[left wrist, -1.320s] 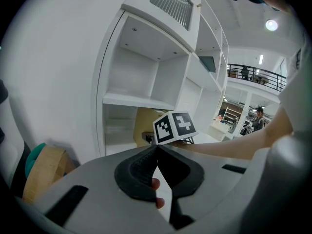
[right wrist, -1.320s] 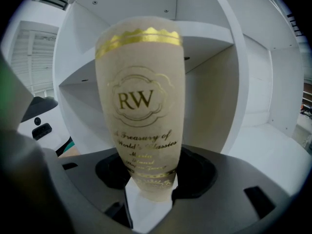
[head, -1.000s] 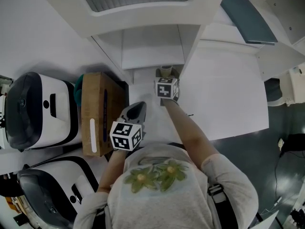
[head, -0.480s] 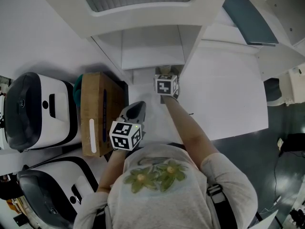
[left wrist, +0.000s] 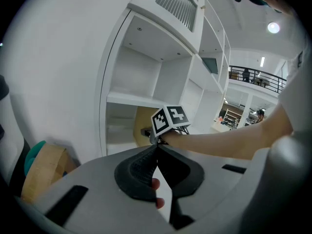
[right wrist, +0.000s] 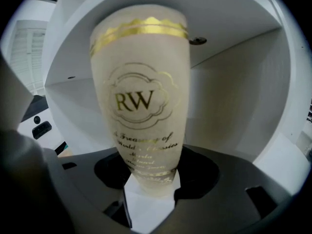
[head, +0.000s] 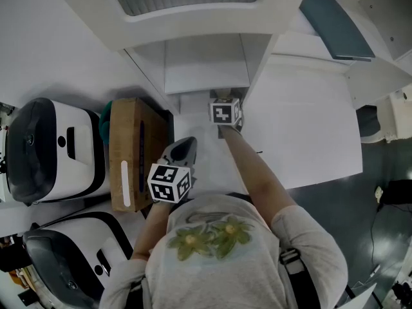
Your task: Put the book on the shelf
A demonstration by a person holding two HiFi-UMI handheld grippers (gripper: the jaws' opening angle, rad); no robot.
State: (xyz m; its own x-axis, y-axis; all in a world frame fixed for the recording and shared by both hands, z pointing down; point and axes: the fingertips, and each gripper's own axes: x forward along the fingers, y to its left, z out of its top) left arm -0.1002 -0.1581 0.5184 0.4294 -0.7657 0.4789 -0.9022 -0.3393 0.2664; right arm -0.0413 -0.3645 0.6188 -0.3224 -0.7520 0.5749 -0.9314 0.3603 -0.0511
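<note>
- R gripper (right wrist: 150,182) is clamping the lower end of the book (right wrist: 140,96), which is standing upright w/ its cream spine and gold "RW" showing.
- Book is hanging inside the mouth of a lower compartment of the white shelf (head: 206,76), near the compartment's right wall. Prob. not set down yet, so placing + release are remaining.
- L gripper (left wrist: 157,165) is idling w/ jaws pressed together, nothing btwn them, well back from the shelf.
- Brown box (head: 132,150) and white-and-black machines (head: 51,148) are sitting left of the shelf.
- An open hall w/ a balcony rail (left wrist: 258,74) is showing beyond.
</note>
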